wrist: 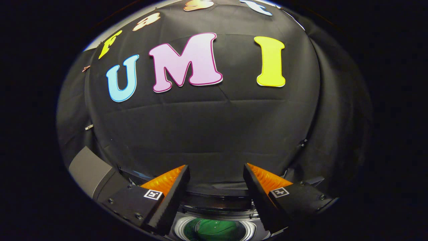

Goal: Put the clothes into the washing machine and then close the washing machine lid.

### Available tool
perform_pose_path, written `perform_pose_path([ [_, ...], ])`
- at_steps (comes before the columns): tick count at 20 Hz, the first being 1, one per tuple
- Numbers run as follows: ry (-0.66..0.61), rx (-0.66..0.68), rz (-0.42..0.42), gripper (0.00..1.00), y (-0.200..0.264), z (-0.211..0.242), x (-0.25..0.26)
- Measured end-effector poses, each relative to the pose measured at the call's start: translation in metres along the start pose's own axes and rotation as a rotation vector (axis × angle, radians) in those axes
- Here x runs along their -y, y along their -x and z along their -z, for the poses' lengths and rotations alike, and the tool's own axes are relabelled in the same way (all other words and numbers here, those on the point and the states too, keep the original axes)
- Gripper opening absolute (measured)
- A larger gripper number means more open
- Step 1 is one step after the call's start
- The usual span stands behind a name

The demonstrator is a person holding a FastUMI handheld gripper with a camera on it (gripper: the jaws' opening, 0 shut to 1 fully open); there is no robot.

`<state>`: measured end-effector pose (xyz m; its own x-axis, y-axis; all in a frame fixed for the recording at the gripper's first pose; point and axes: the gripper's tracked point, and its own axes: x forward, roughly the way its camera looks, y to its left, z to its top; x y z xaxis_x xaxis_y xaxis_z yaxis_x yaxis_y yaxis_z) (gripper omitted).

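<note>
**Over the open drum**

My claw hangs with fingers apart, empty, above the dark round-rimmed washing machine. Inside its steel drum lies crumpled green cloth: soft, light, best pinched at a raised fold.

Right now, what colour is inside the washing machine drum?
Green, seen in the gripper view between the open fingers.

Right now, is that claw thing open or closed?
Open. The gripper holds its two fingers wide apart with nothing between them, above the washing machine's drum opening.
</note>
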<state>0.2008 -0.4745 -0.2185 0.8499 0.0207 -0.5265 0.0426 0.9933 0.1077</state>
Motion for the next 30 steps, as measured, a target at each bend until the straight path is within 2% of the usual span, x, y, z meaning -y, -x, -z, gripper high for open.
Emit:
perform_pose_path([
  [10, 0.014, -0.032, 0.038, 1.0, 0.043, 0.021, -0.007],
  [19, 0.011, -0.053, 0.07, 1.0, 0.063, 0.034, -0.009],
  [30, 0.012, -0.131, 0.038, 1.0, 0.101, 0.081, -0.02],
])
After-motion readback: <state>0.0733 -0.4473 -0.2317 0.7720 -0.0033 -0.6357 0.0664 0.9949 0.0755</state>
